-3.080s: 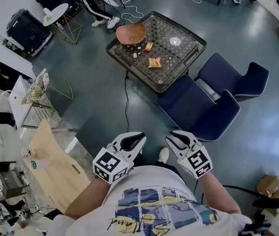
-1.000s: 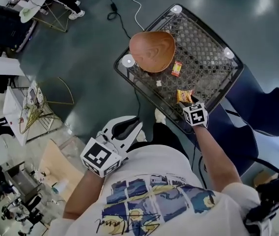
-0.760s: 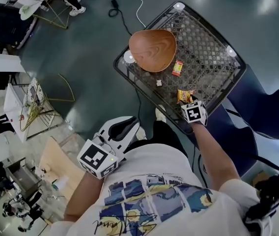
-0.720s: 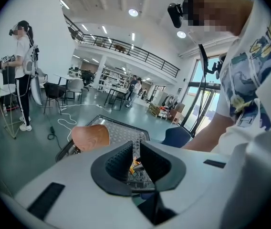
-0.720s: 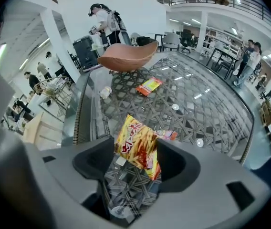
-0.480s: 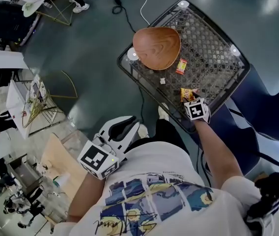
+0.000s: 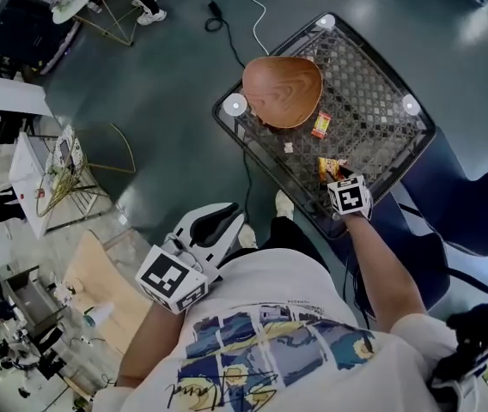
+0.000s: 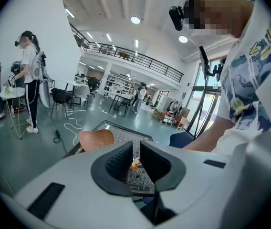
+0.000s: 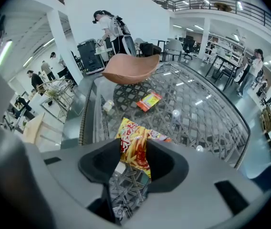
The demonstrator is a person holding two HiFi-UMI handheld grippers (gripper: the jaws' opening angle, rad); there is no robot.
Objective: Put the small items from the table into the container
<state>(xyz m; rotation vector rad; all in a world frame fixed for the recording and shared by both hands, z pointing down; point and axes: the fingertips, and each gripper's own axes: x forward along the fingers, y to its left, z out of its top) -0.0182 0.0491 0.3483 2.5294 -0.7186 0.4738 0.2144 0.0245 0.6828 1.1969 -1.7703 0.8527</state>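
Right gripper [image 9: 133, 150], angled down over the black lattice table [image 9: 207, 118], is closing its jaws on the yellow printed snack packet [image 9: 133, 133] between them. Next, it probably needs lifting toward the brown wooden bowl [image 9: 128, 68] ahead.

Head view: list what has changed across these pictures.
The right tongs went from in front of the torso out to the table, and their jaws are closing on the yellow snack packet. The left tongs stayed by the torso; wooden bowl and red packet lie where they were.
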